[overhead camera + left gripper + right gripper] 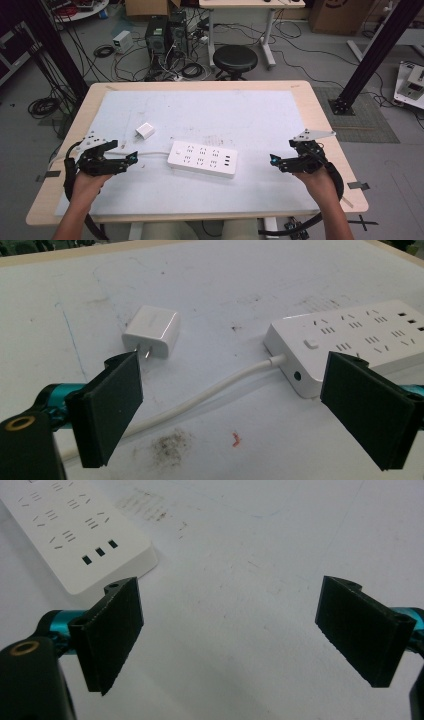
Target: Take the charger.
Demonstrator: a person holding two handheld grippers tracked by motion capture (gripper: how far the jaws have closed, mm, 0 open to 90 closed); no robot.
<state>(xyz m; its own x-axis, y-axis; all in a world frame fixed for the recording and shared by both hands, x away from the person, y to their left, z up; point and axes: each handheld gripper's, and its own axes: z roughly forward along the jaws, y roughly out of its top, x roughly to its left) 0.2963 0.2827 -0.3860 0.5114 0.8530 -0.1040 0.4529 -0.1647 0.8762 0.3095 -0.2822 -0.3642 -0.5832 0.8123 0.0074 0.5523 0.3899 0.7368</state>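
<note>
Left gripper [131, 158]: jaws wide apart, holding nothing. A power strip [202, 159] lies ahead to its right, a charger [145, 131] ahead to its left. Right gripper [274, 160]: jaws wide, holding nothing, the strip's end near its left jaw.

We see the power strip [202, 159] lying flat on the mat [250, 115] near the middle of the table [320, 115], its cable [150, 153] running off its left end toward the left gripper [131, 159]. The plug adapter [144, 131] lies behind and left of the strip, apart from it. The left gripper sits left of the strip, the right gripper [274, 160] right of it, both nearer us than the adapter. Behind the table stands a stool [235, 59]
</note>
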